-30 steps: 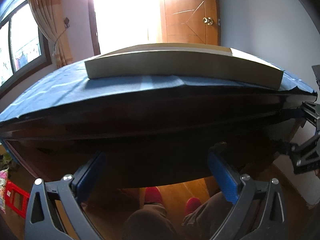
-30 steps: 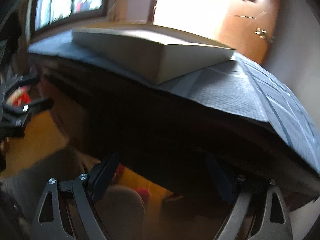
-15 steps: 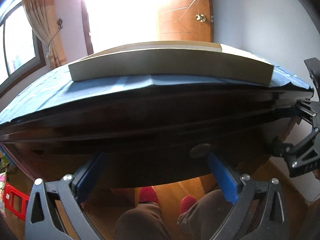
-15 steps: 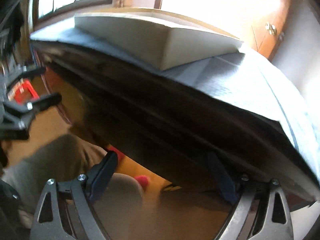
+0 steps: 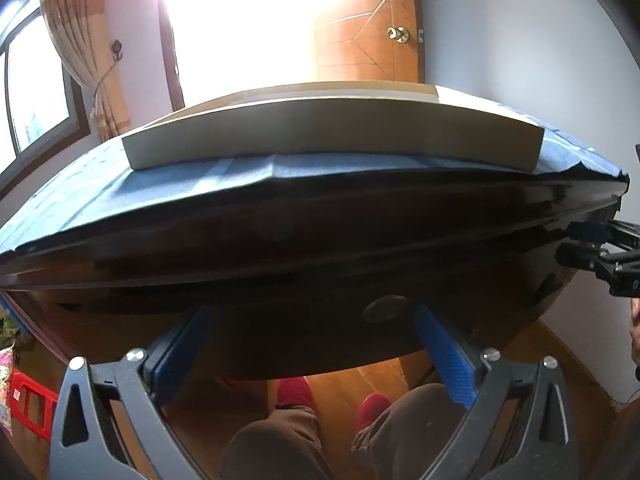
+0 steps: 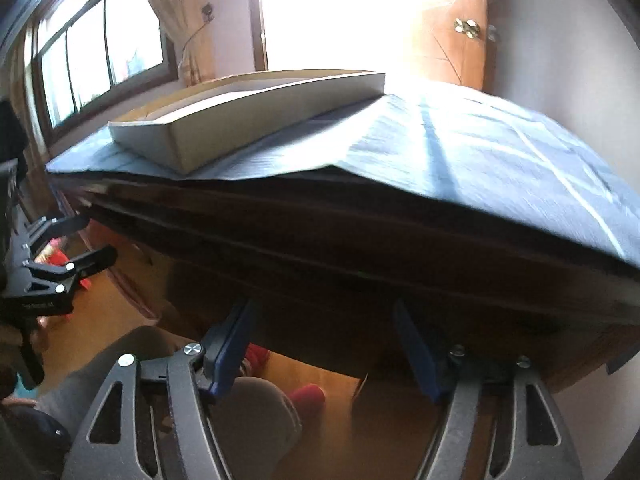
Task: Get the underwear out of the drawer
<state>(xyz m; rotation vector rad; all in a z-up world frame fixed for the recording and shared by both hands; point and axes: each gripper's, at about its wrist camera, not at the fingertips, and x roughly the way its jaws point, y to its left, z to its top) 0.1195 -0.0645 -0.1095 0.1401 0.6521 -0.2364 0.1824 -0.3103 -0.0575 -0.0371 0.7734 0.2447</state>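
The left hand-held gripper [image 5: 310, 344] points down at the dark wooden front of the desk [image 5: 320, 240], its blue pads [image 5: 444, 356] spread wide with nothing between them. Just above and inside the right pad sits a round knob [image 5: 384, 309] on the dark drawer front [image 5: 300, 320]; the pads do not touch it. The drawer looks closed, and the underwear is not visible in either view.

The right hand-held gripper [image 6: 324, 344] faces the same front from further right, at an angle. Its jaws have just been closing, yet they stand moderately apart and hold nothing; only the dark wood and the floor show between the pads [image 6: 228, 352]. This gripper also appears at the right edge of the left wrist view [image 5: 600, 256], close to the desk's corner, while the left one shows at the left edge of the right wrist view [image 6: 60, 268].

A blue cloth [image 5: 120, 196] covers the desk top, and a shallow cardboard box [image 5: 332, 132] rests on it, open at the top. Below the desk are the person's knees [image 5: 280, 440] in brown trousers and red slippers [image 5: 294, 394] on an orange wooden floor [image 5: 360, 376]. Behind the desk stand a bright doorway, an orange door [image 5: 368, 36] with a brass knob, a curtain [image 5: 84, 48] and a window [image 6: 104, 52].
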